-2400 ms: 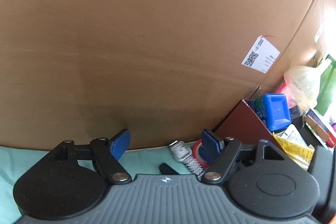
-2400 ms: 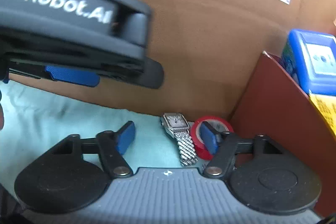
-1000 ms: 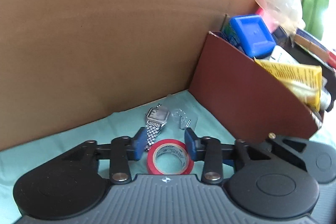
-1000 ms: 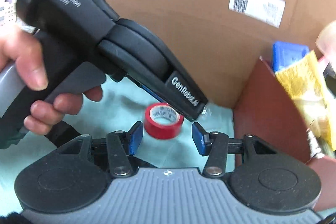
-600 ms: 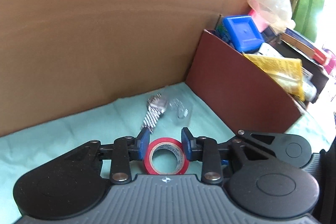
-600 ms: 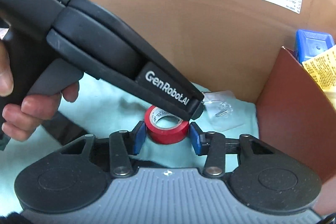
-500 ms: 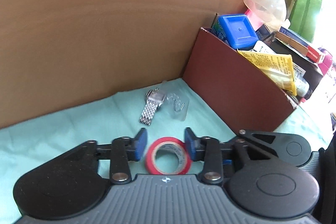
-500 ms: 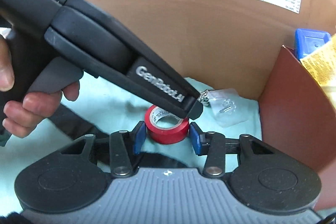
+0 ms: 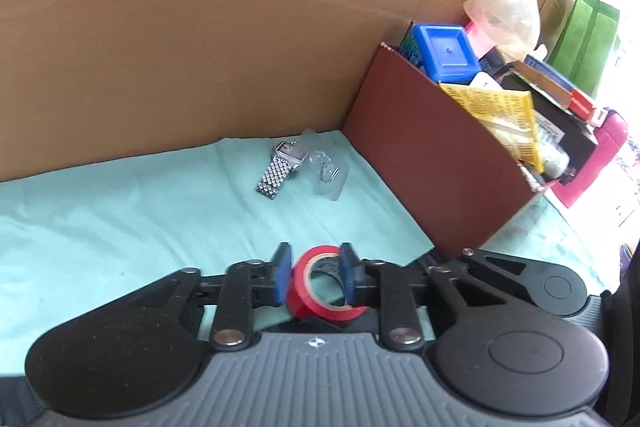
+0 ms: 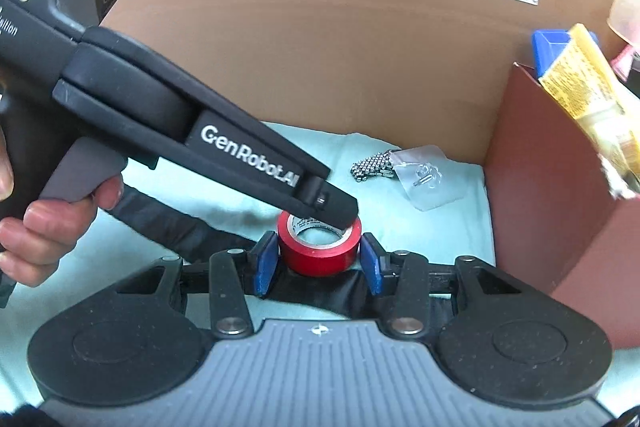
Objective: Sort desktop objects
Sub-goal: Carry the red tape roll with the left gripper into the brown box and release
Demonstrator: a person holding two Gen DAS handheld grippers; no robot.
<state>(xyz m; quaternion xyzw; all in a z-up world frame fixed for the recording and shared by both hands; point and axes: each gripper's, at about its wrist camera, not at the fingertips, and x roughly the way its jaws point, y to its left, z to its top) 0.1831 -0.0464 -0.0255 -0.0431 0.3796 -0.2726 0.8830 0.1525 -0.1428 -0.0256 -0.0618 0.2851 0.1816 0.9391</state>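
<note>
Backdrop: cardboard wall (image 9: 180,27) behind, mint cloth (image 9: 120,227) beneath.
Left gripper (image 9: 314,275): pads pressed on the red tape roll (image 9: 316,287), roll tipped on edge between them.
Right gripper (image 10: 318,263): jaws apart, bracketing the same roll (image 10: 320,251) with slim gaps each side.
Ahead of jaws: watch (image 9: 280,167) and clear packet (image 9: 326,173), well apart.
Right of jaws: brown organiser box (image 9: 432,163), crammed.
Key relation: roll sits dead centre between both pairs; left holds it, so it's probably a handover.

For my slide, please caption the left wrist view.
Left claw grips red tape roll; wristwatch lies on green cloth.
</note>
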